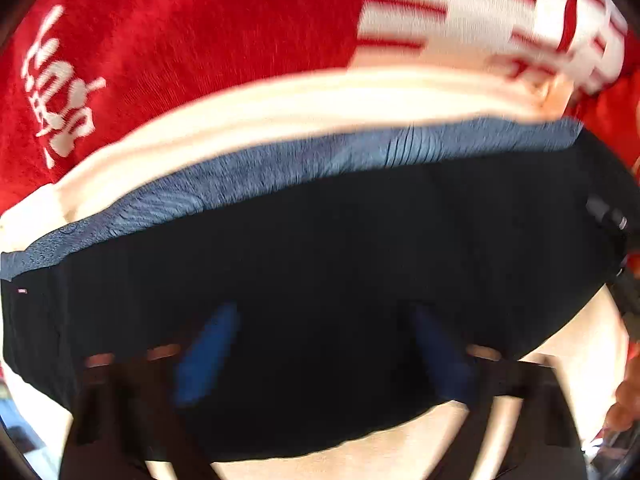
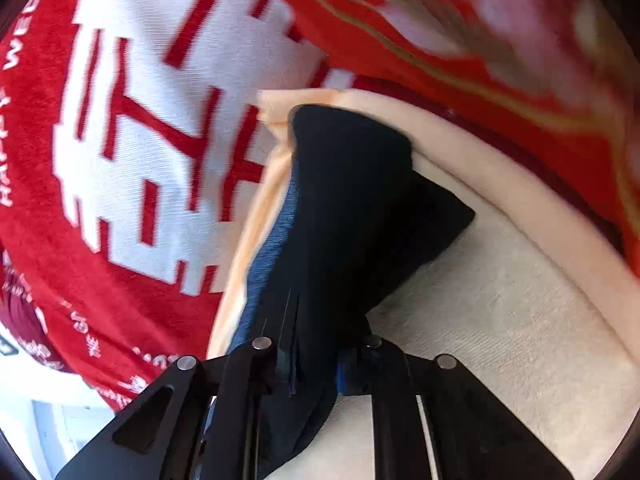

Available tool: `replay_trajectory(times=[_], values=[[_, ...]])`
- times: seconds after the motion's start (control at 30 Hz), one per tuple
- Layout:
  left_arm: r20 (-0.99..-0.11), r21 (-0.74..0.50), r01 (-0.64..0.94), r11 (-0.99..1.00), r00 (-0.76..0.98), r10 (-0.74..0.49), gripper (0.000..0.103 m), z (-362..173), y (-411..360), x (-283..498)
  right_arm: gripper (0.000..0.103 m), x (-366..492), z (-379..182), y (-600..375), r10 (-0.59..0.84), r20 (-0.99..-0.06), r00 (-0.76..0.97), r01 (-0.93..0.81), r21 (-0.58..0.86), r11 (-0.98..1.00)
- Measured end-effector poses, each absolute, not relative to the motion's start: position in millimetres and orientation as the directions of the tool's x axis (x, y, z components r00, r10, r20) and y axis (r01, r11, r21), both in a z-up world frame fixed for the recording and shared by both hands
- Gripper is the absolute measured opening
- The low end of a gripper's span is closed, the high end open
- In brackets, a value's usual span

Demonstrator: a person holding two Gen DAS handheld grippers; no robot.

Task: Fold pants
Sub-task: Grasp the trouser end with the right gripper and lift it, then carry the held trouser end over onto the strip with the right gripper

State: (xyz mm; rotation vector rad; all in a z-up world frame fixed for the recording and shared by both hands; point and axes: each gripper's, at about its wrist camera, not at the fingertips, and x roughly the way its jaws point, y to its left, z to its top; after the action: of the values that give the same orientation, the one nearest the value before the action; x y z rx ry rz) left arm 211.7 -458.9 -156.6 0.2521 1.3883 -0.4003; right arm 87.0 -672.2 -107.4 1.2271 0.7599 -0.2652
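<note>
The pants (image 1: 320, 248) are dark navy with a lighter blue inner band along the top edge (image 1: 360, 148). In the left wrist view they fill the middle and drape over my left gripper (image 1: 324, 356); its blue fingers (image 1: 208, 352) stand apart behind the cloth. In the right wrist view my right gripper (image 2: 316, 364) is shut on a bunched fold of the pants (image 2: 352, 200), which stretch away toward the far edge of the cream cloth (image 2: 520, 320). The picture is blurred by motion.
A cream cloth (image 1: 280, 116) lies under the pants. Beyond it is a red blanket (image 1: 180, 40) with large white characters (image 2: 160, 120) and small white lettering. A red and gold patterned fabric (image 2: 480, 40) lies at the far right.
</note>
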Motion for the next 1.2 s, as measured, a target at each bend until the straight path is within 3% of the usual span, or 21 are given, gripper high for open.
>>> replay_trajectory(times=[0.13, 0.23, 0.4, 0.63, 0.77, 0.83, 0.9, 0.93, 1.2], values=[[-0.961, -0.187, 0.407, 0.894, 0.112, -0.252, 0.067, -142.6, -459.3, 213.0, 0.014, 94.5, -71.1, -657.3, 0.207, -0.654, 0.728, 0.509, 0.718, 0.476], [-0.960, -0.213, 0.422, 0.881, 0.077, -0.269, 0.067, -159.7, -471.1, 204.4, 0.014, 101.8, -51.0, -645.3, 0.201, -0.650, 0.733, 0.477, 0.702, 0.529], [-0.954, -0.133, 0.454, 0.881, 0.184, -0.239, 0.068, -167.7, -474.1, 185.4, 0.014, 119.4, -26.2, -615.8, 0.195, -0.675, 0.712, 0.421, 0.632, 0.650], [-0.937, -0.189, 0.490, 0.851, 0.169, -0.305, 0.069, -168.5, -459.5, 188.3, 0.014, 144.0, 3.8, -564.0, 0.151, -0.717, 0.681, 0.343, 0.494, 0.799], [-0.917, -0.282, 0.508, 0.814, 0.106, -0.384, 0.073, -164.2, -440.8, 196.7, 0.014, 152.2, 17.2, -528.5, 0.120, -0.735, 0.667, 0.300, 0.413, 0.860], [-0.909, -0.330, 0.490, 0.807, 0.068, -0.412, 0.074, -157.2, -418.7, 214.4, 0.014, 158.5, 23.6, -504.8, 0.093, -0.752, 0.652, 0.271, 0.346, 0.898], [-0.904, -0.344, 0.451, 0.824, 0.080, -0.421, 0.091, -148.8, -388.5, 224.7, 0.014, 164.0, 26.4, -483.9, 0.076, -0.765, 0.639, 0.250, 0.299, 0.921], [-0.898, -0.352, 0.431, 0.831, 0.096, -0.430, 0.093, -143.9, -368.6, 229.6, 0.014, 168.5, 26.5, -470.0, 0.065, -0.774, 0.629, 0.238, 0.271, 0.933], [-0.934, -0.240, 0.338, 0.910, 0.173, -0.311, 0.093, -140.8, -210.1, 268.8, 0.020, 208.3, -26.5, -342.1, -0.029, -0.866, 0.499, 0.135, 0.045, 0.990]])
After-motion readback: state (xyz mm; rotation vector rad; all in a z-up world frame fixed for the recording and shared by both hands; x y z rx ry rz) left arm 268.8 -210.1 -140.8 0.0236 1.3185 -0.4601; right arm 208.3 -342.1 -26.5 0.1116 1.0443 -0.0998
